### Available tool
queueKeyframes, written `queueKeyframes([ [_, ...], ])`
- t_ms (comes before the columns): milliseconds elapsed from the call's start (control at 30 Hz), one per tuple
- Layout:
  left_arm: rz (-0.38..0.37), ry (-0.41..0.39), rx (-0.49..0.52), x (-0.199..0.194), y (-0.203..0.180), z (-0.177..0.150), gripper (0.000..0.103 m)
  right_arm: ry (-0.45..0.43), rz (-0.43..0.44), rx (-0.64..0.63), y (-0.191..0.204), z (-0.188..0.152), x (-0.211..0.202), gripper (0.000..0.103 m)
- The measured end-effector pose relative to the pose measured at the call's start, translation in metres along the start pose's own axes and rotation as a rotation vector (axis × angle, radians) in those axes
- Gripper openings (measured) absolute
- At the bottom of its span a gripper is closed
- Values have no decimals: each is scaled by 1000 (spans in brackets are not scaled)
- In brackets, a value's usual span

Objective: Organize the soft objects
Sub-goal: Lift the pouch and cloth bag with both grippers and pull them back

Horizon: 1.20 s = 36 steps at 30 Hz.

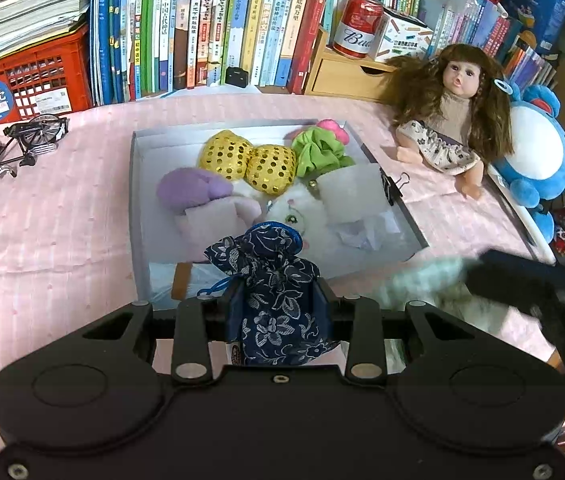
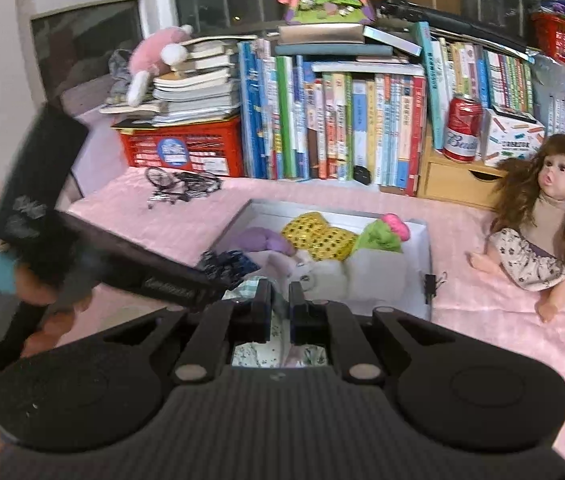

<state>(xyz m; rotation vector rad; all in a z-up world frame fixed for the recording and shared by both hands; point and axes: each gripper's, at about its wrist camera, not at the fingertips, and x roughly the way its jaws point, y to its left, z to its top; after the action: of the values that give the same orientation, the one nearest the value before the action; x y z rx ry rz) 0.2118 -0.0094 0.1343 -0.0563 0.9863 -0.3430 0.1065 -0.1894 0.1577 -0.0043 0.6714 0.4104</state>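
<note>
My left gripper (image 1: 278, 304) squeezes the soft blue pouch (image 1: 270, 280) around its squishy middle. My right gripper (image 2: 280, 308) pinches light checked cloth (image 2: 250, 286) near the box (image 2: 422, 240).

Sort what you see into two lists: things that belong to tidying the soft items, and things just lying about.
Part of the job:
- navy floral pouch, clamped in the left gripper
- pale checked cloth, pinched by the right gripper
- white box
- gold sequin cushions
- purple plush
- white cat plush

Lying about:
- doll
- model bicycle
- red can
- books
</note>
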Motion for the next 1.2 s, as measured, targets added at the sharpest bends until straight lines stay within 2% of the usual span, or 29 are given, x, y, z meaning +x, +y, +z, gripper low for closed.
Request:
queueKeyframes([
  [167, -13, -26, -6, -8, 5, 0, 34, -10, 45, -34, 12, -19, -22, 12],
  [367, -60, -142, 21, -35, -3, -20, 34, -43, 38, -34, 24, -60, -31, 12],
  [500, -101, -214, 56, -55, -10, -46, 34, -109, -25, -27, 27, -96, -32, 14],
  [633, -77, -309, 92, -72, -18, -79, 34, -117, -37, 31, 28, -135, -26, 16],
  [733, -70, -380, 95, -85, -24, -115, 34, -114, -100, 59, 27, -162, -21, 16],
  [867, -49, -428, 140, -95, -34, -160, 34, -130, -137, 74, 23, -181, -20, 21],
  [900, -41, -430, 153, -95, -36, -168, 34, -138, -132, 76, 22, -183, -20, 23],
  [1000, -13, -413, 178, -88, -43, -190, 34, -204, -149, 94, 18, -189, -24, 59],
  [1067, 11, -394, 187, -78, -45, -201, 34, -241, -174, 81, 18, -191, -24, 75],
  [1100, 25, -380, 187, -72, -46, -206, 34, -245, -183, 64, 18, -191, -22, 81],
  [1200, 46, -344, 174, -55, -46, -216, 34, -239, -198, 59, 13, -190, -9, 85],
])
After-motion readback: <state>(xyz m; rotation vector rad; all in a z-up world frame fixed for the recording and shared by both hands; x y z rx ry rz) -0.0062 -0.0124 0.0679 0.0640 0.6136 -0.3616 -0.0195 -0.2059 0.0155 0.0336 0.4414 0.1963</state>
